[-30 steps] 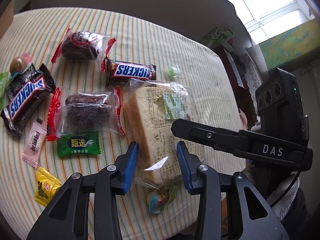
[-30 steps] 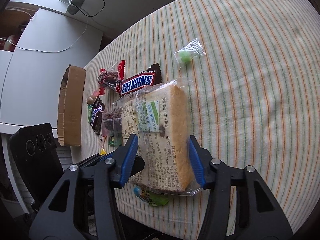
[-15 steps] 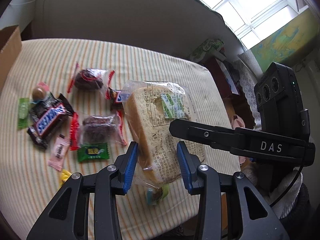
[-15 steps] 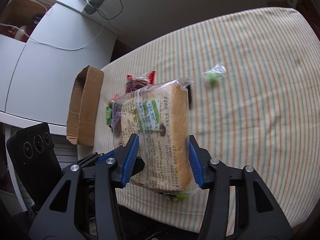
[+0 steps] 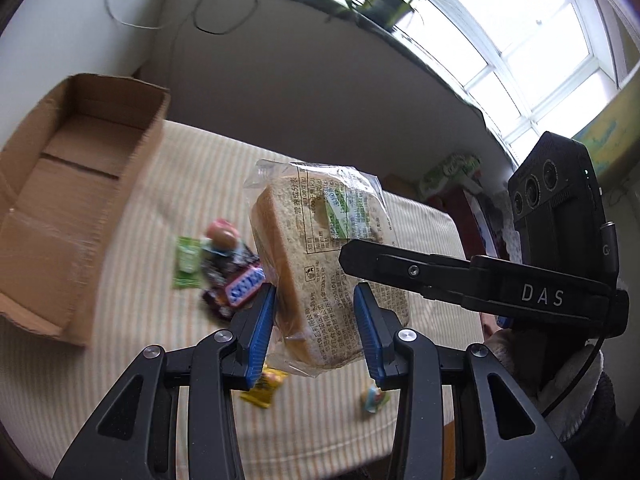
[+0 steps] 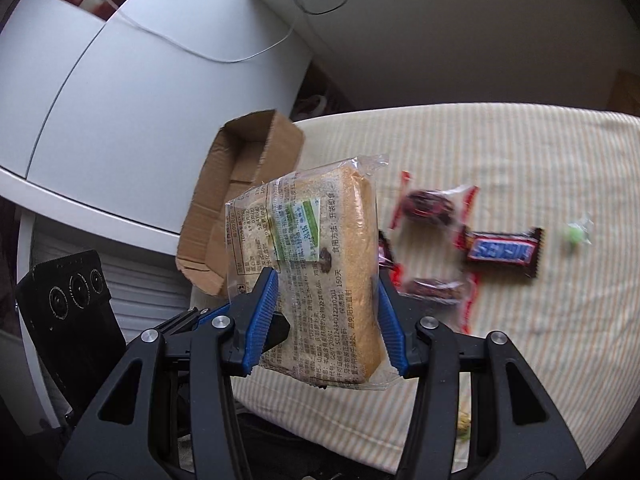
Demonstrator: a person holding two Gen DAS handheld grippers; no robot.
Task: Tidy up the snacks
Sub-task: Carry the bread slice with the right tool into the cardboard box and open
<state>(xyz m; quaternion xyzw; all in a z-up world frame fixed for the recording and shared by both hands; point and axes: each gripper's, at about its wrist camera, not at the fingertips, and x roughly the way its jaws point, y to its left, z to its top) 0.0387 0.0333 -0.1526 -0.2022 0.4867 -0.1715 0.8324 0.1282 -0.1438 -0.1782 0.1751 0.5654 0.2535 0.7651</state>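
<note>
A bagged bread slice point(image 5: 320, 264) hangs in the air above the striped table, gripped from both sides. My left gripper point(image 5: 314, 332) is shut on its near edge. My right gripper point(image 6: 326, 320) is shut on the same bread slice point(image 6: 316, 276), and its finger crosses the left wrist view. An open, empty cardboard box point(image 5: 68, 196) stands at the table's left end; in the right wrist view the box point(image 6: 236, 204) lies behind the bread. Snickers bars point(image 6: 502, 250) and wrapped cakes point(image 6: 430, 206) lie on the table below.
Small candies lie scattered on the striped cloth: a green packet point(image 5: 187, 258), a yellow one point(image 5: 264, 390) and a green sweet point(image 6: 574, 234). A white cabinet point(image 6: 140, 100) stands beyond the box. The table's front edge is close below both grippers.
Both grippers have lifted the bread slice off the table and carried it up and toward the cardboard box, which has come into fuller view. The other snacks have stayed on the cloth.
</note>
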